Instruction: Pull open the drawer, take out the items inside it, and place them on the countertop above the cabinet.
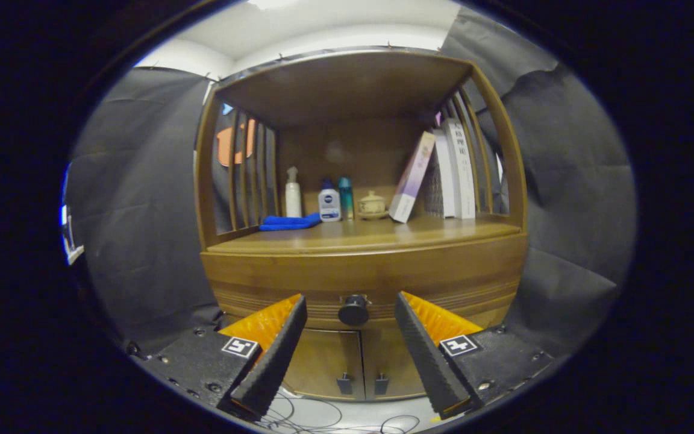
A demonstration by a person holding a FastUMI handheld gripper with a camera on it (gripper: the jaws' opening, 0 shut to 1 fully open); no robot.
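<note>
Here, the gripper (352, 355) faces the closed drawer (364, 283) of the wooden cabinet (506, 181).
Its 2 fingers are spread wide, holding nothing; the drawer's round dark knob (353, 310) sits between and beyond them, under the countertop (359, 235) carrying bottles, a blue cloth (288, 222) and books.

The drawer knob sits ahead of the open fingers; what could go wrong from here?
1. The hand-held gripper is open and the round knob is small, so the fingers may slip off when pulling the closed drawer.
2. The countertop already holds bottles, a blue cloth and leaning books; items set down might bump them.
</note>
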